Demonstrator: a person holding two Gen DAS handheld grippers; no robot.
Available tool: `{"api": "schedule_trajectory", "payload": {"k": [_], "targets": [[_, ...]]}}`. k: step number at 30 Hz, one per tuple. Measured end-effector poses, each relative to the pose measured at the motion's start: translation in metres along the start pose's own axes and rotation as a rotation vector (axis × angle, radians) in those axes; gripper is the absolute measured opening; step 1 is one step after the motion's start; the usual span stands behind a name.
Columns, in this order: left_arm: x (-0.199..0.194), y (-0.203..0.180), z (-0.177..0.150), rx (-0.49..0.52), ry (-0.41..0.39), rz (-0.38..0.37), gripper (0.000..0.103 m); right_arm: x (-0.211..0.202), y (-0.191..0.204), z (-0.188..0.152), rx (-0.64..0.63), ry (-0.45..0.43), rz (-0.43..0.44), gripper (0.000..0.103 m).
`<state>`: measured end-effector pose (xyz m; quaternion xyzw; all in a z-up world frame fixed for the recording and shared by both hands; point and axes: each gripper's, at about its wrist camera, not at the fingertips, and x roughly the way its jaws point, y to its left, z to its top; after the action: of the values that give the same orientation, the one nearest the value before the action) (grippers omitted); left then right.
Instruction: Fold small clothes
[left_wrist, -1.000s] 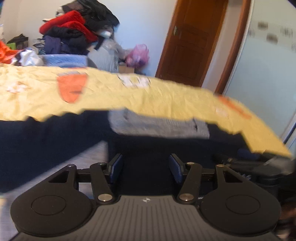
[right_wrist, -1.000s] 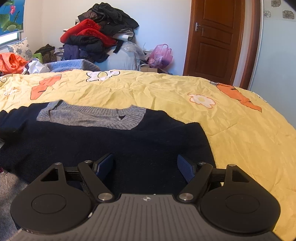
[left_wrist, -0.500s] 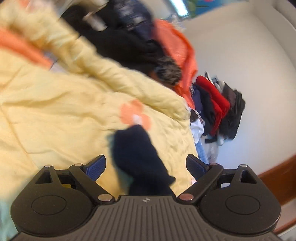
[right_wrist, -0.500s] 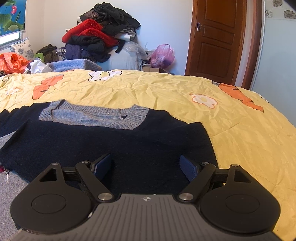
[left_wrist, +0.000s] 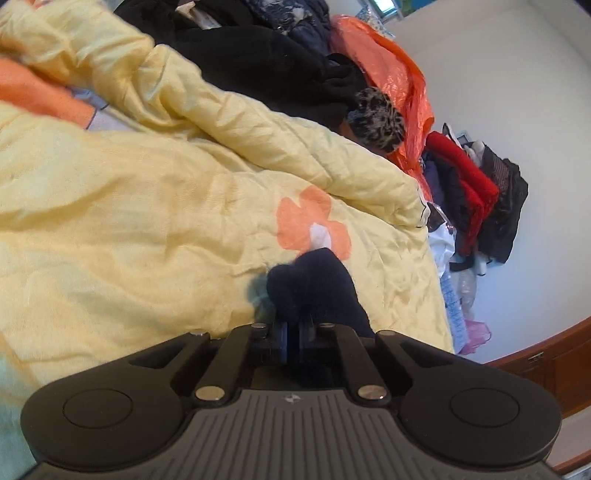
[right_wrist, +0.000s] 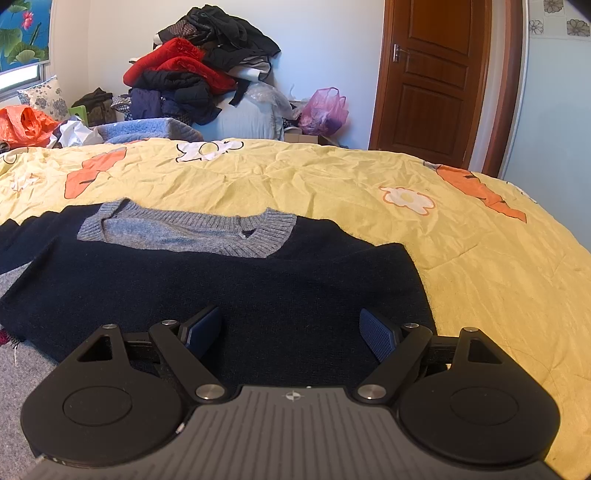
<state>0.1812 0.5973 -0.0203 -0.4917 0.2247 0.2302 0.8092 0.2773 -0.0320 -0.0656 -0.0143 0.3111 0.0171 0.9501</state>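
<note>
A small dark navy sweater (right_wrist: 229, 280) with a grey ribbed collar (right_wrist: 192, 230) lies flat on the yellow quilt (right_wrist: 332, 177). Its right side is folded in, with a straight edge at the right. My right gripper (right_wrist: 291, 332) hovers low over the sweater's lower part, open, nothing between its fingers. In the rolled left wrist view, my left gripper (left_wrist: 291, 338) is shut on a navy sleeve end (left_wrist: 314, 284), which sticks out past the pads over the quilt (left_wrist: 147, 221).
A heap of red, black and navy clothes (right_wrist: 199, 70) is piled beyond the bed's far edge, with an orange bag (right_wrist: 22, 123) at the left and a pink bag (right_wrist: 325, 110) near the wooden door (right_wrist: 432, 77). Dark clothes (left_wrist: 258, 55) lie on the bunched quilt.
My left gripper swung round to the sweater's sleeve, rolled sideways, and shut on it. The right gripper stayed open and edged slightly nearer the sweater.
</note>
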Motion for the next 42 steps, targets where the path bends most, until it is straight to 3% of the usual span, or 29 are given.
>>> {"api": "schedule_trajectory", "payload": {"k": [1, 2, 4, 5, 6, 7, 9, 11, 17, 20, 21, 24, 28, 31, 35, 42], "targets": [[-0.001, -0.011, -0.002, 0.091, -0.025, 0.042, 0.004, 0.0, 0.0, 0.0, 0.0, 0.0, 0.0, 0.082], [-0.007, -0.031, -0.011, 0.258, -0.076, 0.102, 0.004, 0.0, 0.0, 0.0, 0.0, 0.0, 0.0, 0.082], [-0.022, -0.079, -0.064, 0.823, -0.275, 0.206, 0.004, 0.0, 0.0, 0.0, 0.001, 0.0, 0.001, 0.082], [-0.027, -0.093, -0.102, 1.118, -0.354, 0.22, 0.004, 0.0, 0.0, 0.0, 0.0, 0.0, 0.0, 0.082], [-0.03, -0.097, -0.137, 1.353, -0.387, 0.202, 0.004, 0.0, 0.0, 0.0, 0.001, 0.0, 0.002, 0.083], [-0.033, -0.096, -0.166, 1.528, -0.396, 0.173, 0.004, 0.0, 0.0, 0.0, 0.002, 0.0, 0.002, 0.083], [-0.033, -0.086, -0.209, 1.769, -0.448, 0.164, 0.004, 0.0, 0.0, 0.0, 0.002, 0.0, 0.002, 0.083], [-0.033, -0.079, -0.231, 1.89, -0.481, 0.158, 0.004, 0.0, 0.0, 0.0, 0.001, 0.0, 0.002, 0.083], [-0.039, -0.07, -0.253, 2.028, -0.563, 0.118, 0.004, 0.001, 0.003, 0.0, -0.016, 0.001, -0.01, 0.084], [-0.04, -0.067, -0.257, 2.05, -0.608, 0.114, 0.004, -0.005, 0.021, 0.014, -0.023, 0.002, -0.075, 0.082], [-0.041, -0.067, -0.258, 2.05, -0.617, 0.11, 0.004, -0.013, 0.029, 0.021, 0.038, -0.019, -0.028, 0.082], [-0.045, -0.066, -0.257, 2.037, -0.644, 0.089, 0.004, -0.027, 0.069, 0.047, 0.209, -0.014, 0.296, 0.083], [-0.05, -0.067, -0.253, 1.998, -0.667, 0.061, 0.004, -0.01, 0.148, 0.074, 0.372, 0.171, 0.702, 0.083], [-0.054, -0.069, -0.246, 1.942, -0.679, 0.046, 0.004, 0.021, 0.203, 0.079, 0.535, 0.361, 0.916, 0.083], [-0.056, -0.071, -0.24, 1.901, -0.673, 0.03, 0.004, 0.052, 0.265, 0.081, 0.575, 0.502, 0.979, 0.084], [-0.058, -0.068, -0.246, 1.942, -0.681, -0.008, 0.004, 0.073, 0.303, 0.079, 0.621, 0.567, 0.954, 0.084]]}}
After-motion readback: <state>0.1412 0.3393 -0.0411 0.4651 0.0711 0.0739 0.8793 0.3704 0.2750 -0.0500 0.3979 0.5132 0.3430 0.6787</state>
